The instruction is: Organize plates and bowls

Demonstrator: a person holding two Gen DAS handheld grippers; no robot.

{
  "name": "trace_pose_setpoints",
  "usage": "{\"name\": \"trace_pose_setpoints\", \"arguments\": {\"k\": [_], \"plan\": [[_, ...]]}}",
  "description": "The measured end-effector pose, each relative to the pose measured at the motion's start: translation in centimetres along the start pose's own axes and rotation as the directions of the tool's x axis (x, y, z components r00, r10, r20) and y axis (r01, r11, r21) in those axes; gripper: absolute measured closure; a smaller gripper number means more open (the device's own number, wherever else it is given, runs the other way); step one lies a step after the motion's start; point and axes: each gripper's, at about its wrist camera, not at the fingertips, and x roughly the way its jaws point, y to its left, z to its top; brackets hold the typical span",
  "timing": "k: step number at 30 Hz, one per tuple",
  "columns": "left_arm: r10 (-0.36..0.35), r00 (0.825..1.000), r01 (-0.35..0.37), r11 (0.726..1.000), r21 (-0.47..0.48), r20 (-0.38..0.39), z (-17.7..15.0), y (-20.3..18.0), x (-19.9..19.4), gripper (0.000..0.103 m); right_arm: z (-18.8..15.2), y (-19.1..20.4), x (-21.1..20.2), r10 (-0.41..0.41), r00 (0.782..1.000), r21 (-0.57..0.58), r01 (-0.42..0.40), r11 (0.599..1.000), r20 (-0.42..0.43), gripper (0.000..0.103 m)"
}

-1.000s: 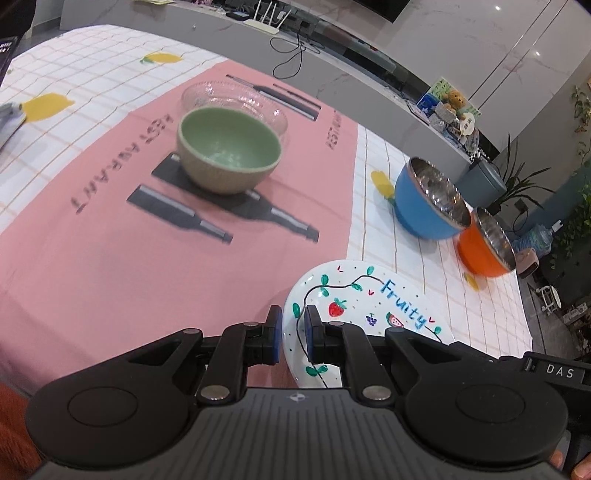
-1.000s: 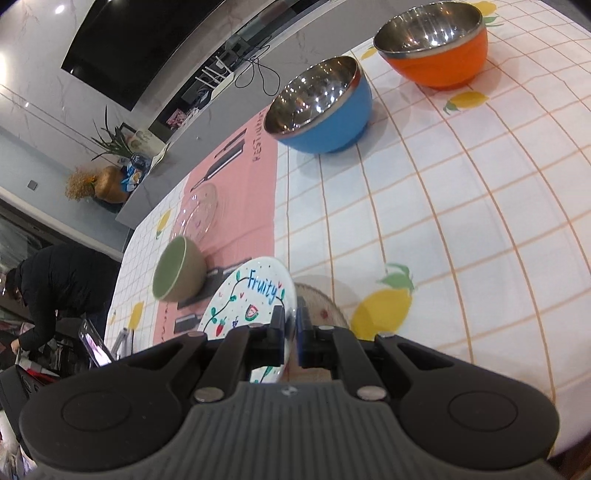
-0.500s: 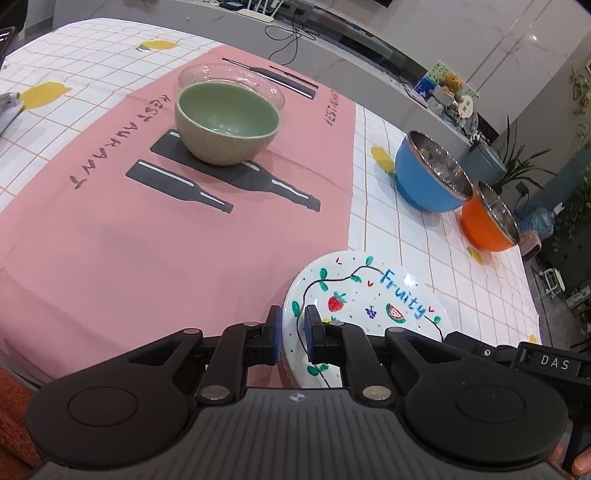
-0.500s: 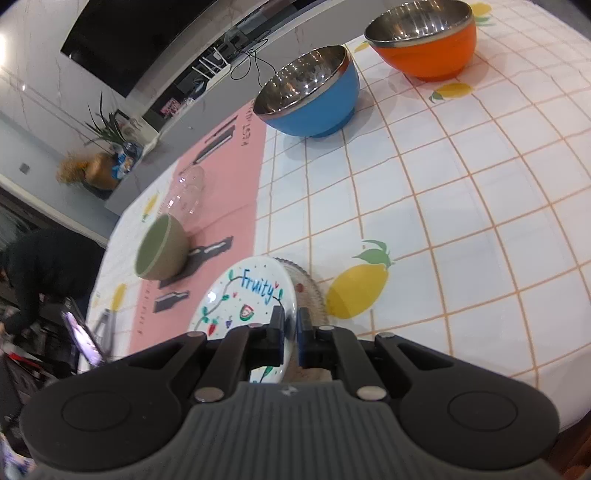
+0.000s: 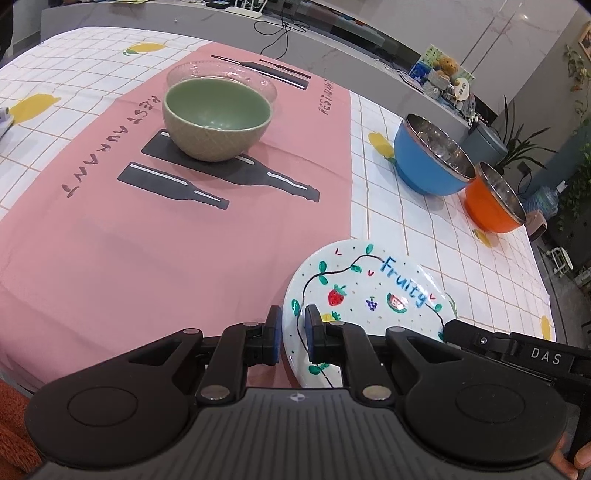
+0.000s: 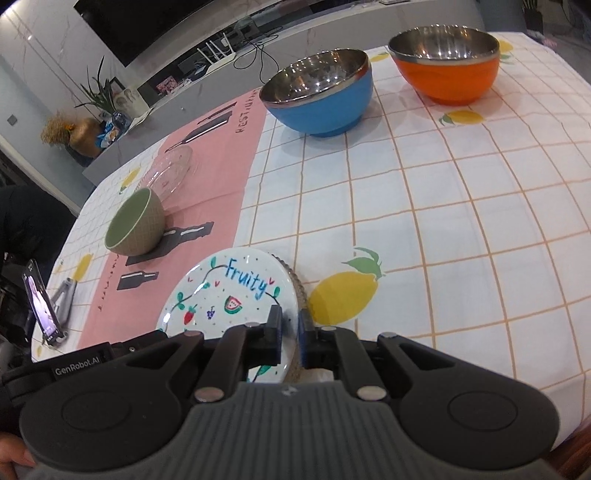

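A white "Fruity" plate (image 5: 369, 295) with painted fruit is held by both grippers over the table's near edge. My left gripper (image 5: 291, 334) is shut on its left rim. My right gripper (image 6: 290, 328) is shut on its right rim; the plate also shows in the right wrist view (image 6: 229, 295). A brownish ribbed dish (image 6: 295, 284) lies under the plate's right side. A green bowl (image 5: 218, 114) stands on the pink cloth, with a clear glass dish (image 5: 221, 72) behind it. A blue bowl (image 5: 432, 158) and an orange bowl (image 5: 495, 199) stand to the right.
A pink placemat cloth (image 5: 110, 240) covers the left of the checked tablecloth (image 6: 443, 203). A phone on a stand (image 6: 40, 306) sits at the far left edge in the right wrist view. A grey counter (image 5: 332, 33) runs behind the table.
Both grippers have kept their hold on the plate. The left view has shifted a little closer to the table; the plate has tilted slightly.
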Motion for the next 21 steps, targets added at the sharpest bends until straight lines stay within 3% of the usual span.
{"name": "trace_pose_setpoints", "arguments": {"k": [11,21], "plan": [[0.006,1.000,-0.006,1.000,0.000,-0.007,0.1,0.2,0.1,0.089,-0.6,1.9,0.2,-0.106,0.994,-0.166,0.107,0.980,0.019,0.097],[0.023,1.000,-0.023,1.000,0.016,0.005,0.2,0.1,-0.1,0.088,-0.4,1.7,-0.1,-0.114,0.993,-0.162,0.118,0.980,0.035,0.093]]}}
